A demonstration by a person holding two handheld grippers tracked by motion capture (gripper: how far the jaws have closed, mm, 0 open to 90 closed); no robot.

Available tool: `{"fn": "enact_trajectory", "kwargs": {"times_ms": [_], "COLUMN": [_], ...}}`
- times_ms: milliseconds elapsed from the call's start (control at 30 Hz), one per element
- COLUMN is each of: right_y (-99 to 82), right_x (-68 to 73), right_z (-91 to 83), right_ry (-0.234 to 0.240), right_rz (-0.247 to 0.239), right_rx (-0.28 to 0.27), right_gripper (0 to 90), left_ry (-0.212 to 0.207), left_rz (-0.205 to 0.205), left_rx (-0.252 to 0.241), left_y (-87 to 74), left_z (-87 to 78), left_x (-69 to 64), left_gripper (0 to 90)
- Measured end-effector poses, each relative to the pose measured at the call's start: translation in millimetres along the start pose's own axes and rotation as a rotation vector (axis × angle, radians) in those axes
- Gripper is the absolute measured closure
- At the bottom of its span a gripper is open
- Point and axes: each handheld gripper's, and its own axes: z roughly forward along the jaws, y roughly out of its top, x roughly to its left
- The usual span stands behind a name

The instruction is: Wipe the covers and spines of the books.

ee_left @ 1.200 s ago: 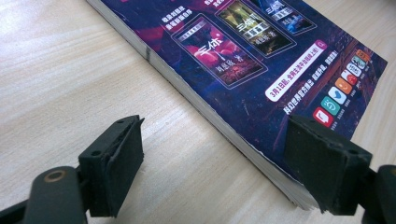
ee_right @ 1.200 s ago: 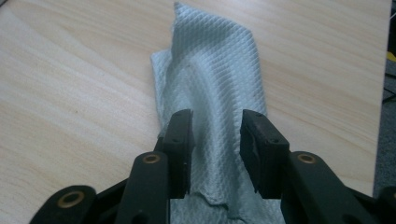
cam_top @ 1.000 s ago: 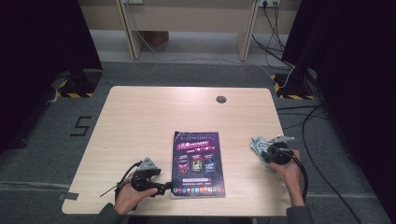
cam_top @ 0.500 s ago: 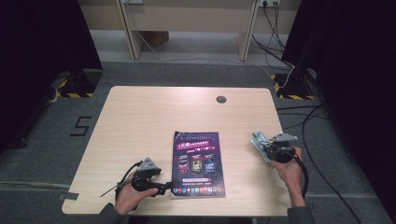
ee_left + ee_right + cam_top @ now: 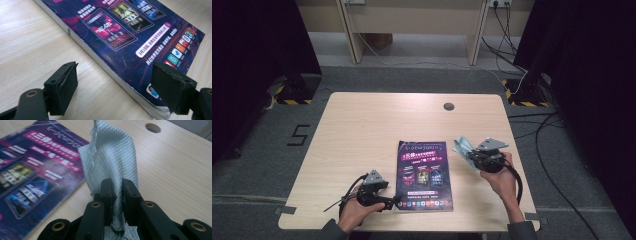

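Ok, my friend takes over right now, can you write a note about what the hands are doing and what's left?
Right gripper: shut on the pale cloth, lifted off the table, right of the magazine.
Left gripper: open, fingers straddling the magazine's near left edge, not gripping it.
Magazine lies flat and closed near the table's front edge.
Done: cloth picked up.
Left, probably: bring the cloth to the magazine, perhaps to wipe its cover, with the left gripper steadying it.

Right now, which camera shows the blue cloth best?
The right gripper view: the cloth stands close up, pinched between the jaws, its quilted weave plain. The high view shows it only as a small pale patch by the right gripper.
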Motion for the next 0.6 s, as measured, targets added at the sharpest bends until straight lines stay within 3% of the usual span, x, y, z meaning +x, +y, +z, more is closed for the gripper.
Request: {"fn": "enact_trajectory", "kwargs": {"times_ms": [233,333,467,600], "right_y": [14.9,17.3,18.4,19.2], "right_x": [32.3,46.1,61.6,71.4], "right_z": [24.5,34.0,45.6,55.5], "right_ry": [0.074,0.103,0.127,0.147], "right_rz": [-0.078,-0.106,-0.136,-0.154], "right_rx": [0.023,0.046,0.071,0.088], "right_gripper": [80.5,80.3,80.2,80.0], "left_ry": [-0.001,0.014,0.005,0.014], "left_rz": [-0.004,0.034,0.071,0.089], "left_rx": [-0.008,0.006,0.012,0.021], "left_y": [3.1,3.2,3.1,4.0], "left_z": [8.0,11.5,12.9,13.8], "left_x": [-1.5,-5.3,-9.7,-13.0], "left_gripper": [22.7,23.4,27.6,30.0]}}
